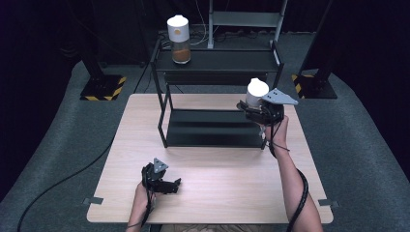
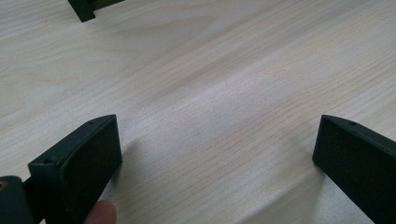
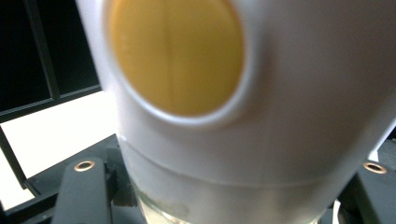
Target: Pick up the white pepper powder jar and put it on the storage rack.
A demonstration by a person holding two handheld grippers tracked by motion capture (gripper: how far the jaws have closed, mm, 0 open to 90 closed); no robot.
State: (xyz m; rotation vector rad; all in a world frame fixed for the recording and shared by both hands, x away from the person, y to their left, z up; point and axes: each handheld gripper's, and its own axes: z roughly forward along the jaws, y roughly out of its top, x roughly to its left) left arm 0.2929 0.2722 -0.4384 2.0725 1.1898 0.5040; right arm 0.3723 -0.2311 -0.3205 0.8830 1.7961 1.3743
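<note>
Right gripper view: right gripper (image 3: 224, 186) fingers clamping a white-capped jar (image 3: 243, 116), blurred, base cut off, beside the black shelf rack (image 1: 212, 63). Left gripper (image 2: 215, 154) fingers standing apart over the table (image 2: 224, 79).

two jars with white lids are showing: one jar (image 1: 178, 39) is standing on the top shelf of the one black rack (image 1: 212, 96), the other jar (image 1: 256, 94) is sitting in the right gripper (image 1: 257, 112). two grippers are showing, the left gripper (image 1: 164, 182) too. one wooden table (image 1: 208, 193) is carrying the rack, which is seeming to have two shelves, though the dark view is making this uncertain.
</note>
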